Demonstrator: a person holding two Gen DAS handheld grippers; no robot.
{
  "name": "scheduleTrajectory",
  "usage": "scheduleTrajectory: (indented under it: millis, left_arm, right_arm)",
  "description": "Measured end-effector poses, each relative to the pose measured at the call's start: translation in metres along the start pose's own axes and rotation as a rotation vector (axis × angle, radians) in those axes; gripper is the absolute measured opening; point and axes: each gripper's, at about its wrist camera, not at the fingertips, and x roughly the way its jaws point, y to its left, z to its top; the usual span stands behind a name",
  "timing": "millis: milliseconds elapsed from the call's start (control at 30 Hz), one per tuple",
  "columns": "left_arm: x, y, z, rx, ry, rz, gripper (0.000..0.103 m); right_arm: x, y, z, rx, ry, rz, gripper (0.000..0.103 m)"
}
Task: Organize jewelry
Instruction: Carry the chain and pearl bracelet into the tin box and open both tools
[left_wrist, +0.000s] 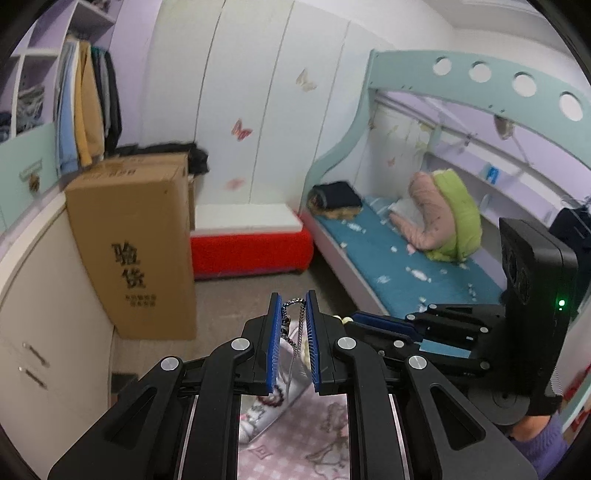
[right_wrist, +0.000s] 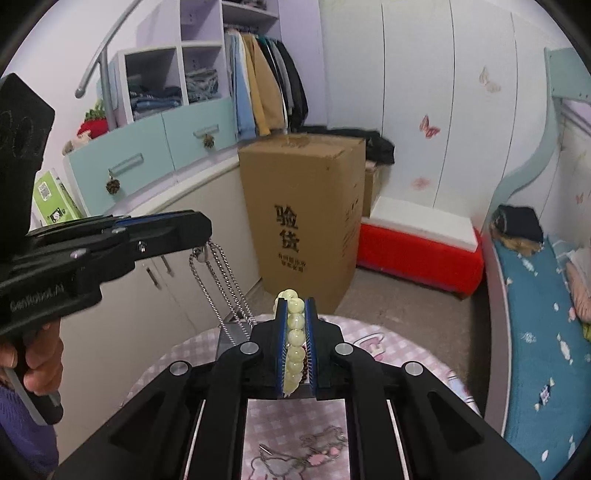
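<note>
Chain (left_wrist: 293, 321): silver, thin, limp; pinched near its top loop between the blue pads of the left gripper (left_wrist: 293, 306), the rest hanging down in loose strands toward the table.
Chain handling: light and floppy, likely to swing and tangle; slippery metal, so best held across a doubled loop as here, not by a single strand.
Bracelet (right_wrist: 295, 339): pale yellow-green round beads on a string, clamped along its length between the pads of the right gripper (right_wrist: 295, 306), top beads poking out past the tips.
Bracelet handling: beads hard and smooth, apt to roll in the pinch; probably stretchy cord, so a firm squeeze across several beads looks safest; heavier than the chain, judging by bead size.
Left gripper in right view (right_wrist: 166, 229): seen side-on at left, chain (right_wrist: 218, 284) dangling from its tip over the near left part of the table.
Table (right_wrist: 369, 332): pink checked cloth with cartoon print, close below both grippers.
Box (right_wrist: 231, 332): grey edge just under the hanging chain, beside the right gripper; contents hidden.
Dark beads (left_wrist: 271, 399): small reddish-brown string lying low between the left pads, on a white printed thing; whether a tray or pouch, cannot tell.
Cardboard carton (right_wrist: 306, 218): closed, on the far floor, apart from the task.
</note>
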Motion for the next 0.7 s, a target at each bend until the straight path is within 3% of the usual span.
scheduleTrajectory:
  millis: [333, 700]
  left_arm:
    - [0.062, 0.036, -0.038, -0.041, 0.155, 0.044, 0.014]
    - [0.105, 0.047, -0.071, -0.043, 0.268, 0.07, 0.015]
  right_arm:
    - [0.071, 0.003, -0.021, 0.039, 0.134, 0.031, 0.009]
    - [0.107, 0.006, -0.034, 0.037, 0.208, 0.036, 0.009]
